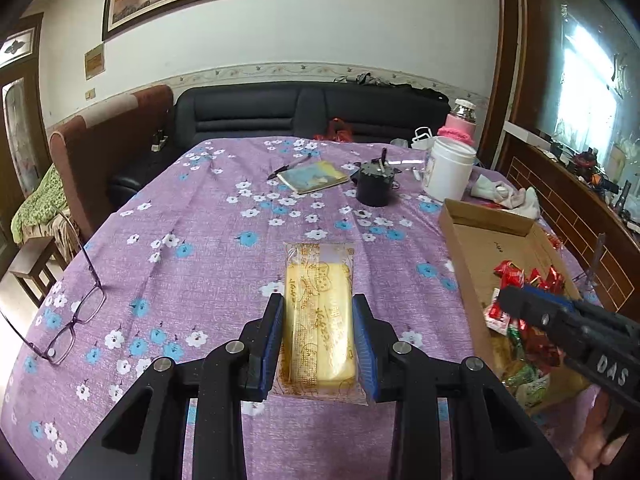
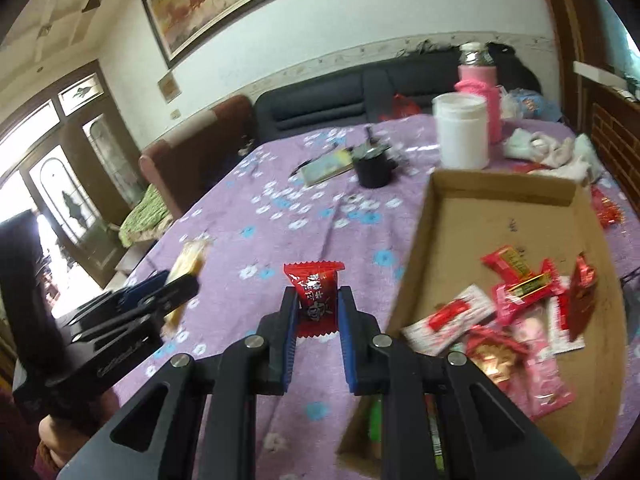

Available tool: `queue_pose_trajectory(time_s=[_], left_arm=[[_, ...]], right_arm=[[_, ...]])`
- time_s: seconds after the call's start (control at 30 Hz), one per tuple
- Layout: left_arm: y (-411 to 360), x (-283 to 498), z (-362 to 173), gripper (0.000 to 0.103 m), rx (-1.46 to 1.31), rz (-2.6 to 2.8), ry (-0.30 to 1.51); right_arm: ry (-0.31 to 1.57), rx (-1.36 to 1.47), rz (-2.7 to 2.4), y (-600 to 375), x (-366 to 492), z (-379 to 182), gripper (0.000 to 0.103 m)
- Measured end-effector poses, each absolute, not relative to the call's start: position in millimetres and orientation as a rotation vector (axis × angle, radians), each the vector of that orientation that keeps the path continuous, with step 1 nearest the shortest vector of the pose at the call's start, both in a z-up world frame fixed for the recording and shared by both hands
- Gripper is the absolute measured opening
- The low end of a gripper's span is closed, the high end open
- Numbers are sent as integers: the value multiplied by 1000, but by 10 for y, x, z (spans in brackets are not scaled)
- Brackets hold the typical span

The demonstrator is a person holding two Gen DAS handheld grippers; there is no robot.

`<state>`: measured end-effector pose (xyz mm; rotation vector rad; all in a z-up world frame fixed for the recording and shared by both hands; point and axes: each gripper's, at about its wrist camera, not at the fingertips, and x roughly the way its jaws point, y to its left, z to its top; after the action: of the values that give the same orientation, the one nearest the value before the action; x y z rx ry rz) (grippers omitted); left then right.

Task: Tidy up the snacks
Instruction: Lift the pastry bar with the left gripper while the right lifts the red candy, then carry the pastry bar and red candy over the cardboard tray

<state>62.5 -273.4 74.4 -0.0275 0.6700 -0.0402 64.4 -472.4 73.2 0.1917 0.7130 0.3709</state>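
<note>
Box (image 2: 496, 200) lies right of our claws: right claw (image 2: 319, 304) clamps a red candy (image 2: 316, 300), left claw (image 1: 318, 320) a yellow biscuit pack (image 1: 320, 312).

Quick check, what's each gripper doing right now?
Left gripper: closed on the yellow snack pack.
Right gripper: closed on the red candy.

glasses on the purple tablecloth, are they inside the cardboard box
No, the glasses lie on the tablecloth at the left edge of the left wrist view, far from the cardboard box on the right.
</note>
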Motion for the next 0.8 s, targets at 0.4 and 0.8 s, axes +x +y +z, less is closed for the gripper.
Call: queue_pose_trajectory(time_s=[0.4,0.8], left_arm=[[-3435,682,803,35,14,-192,686],[-4488,793,538,34,72,-390,746]], right_arm=[[689,349,180,-5656,844,775,18],[794,361,21,-6068,1048,510,18]])
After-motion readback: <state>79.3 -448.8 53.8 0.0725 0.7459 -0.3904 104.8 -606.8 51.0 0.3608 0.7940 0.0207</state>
